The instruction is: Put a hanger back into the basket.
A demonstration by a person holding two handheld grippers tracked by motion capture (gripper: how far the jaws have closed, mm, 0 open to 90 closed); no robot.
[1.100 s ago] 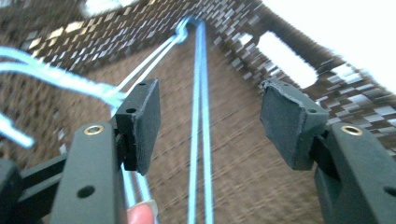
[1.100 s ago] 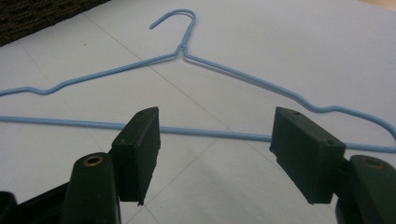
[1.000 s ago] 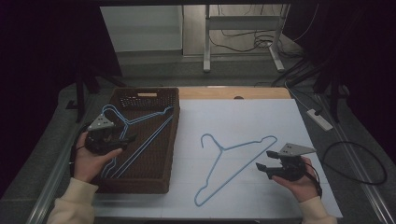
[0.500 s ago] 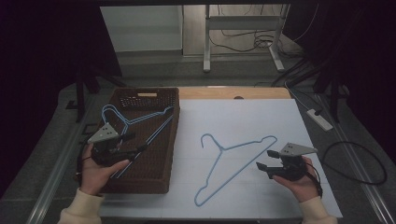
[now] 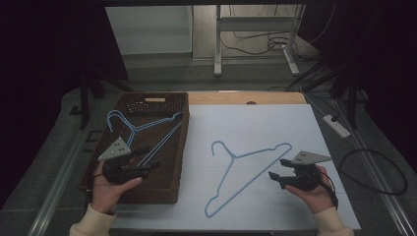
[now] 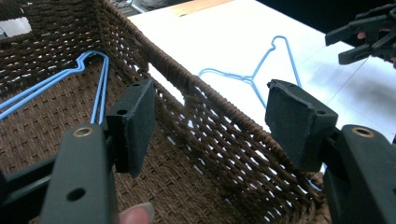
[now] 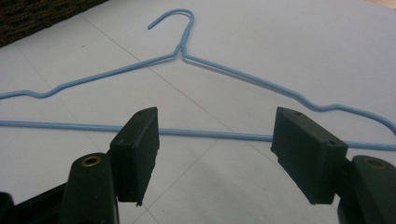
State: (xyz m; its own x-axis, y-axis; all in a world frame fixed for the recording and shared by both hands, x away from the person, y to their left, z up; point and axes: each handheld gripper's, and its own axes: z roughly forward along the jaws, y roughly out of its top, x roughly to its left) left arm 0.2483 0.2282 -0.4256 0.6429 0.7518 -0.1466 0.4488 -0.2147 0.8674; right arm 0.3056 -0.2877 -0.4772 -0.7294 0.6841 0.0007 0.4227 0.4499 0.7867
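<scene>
Two black two-jaw grippers, left gripper [image 5: 142, 166] and right gripper [image 5: 277, 176], each topped by a grey three-cornered plate with small dark holes, blocky matte pads on arms with brass-ringed screw holes, thin black cable at the right wrist, pale cream knitted sleeve cuffs

1. Blue wire hanger [image 5: 244, 173]: lies flat on the white sheet [image 5: 275, 128], hook toward the basket side, bottom bar nearest the near edge.
2. Blue wire hangers in the basket [image 5: 142, 132]: stacked flat on the floor of the brown wicker basket [image 5: 162, 192], hooks at its far left corner.
</scene>
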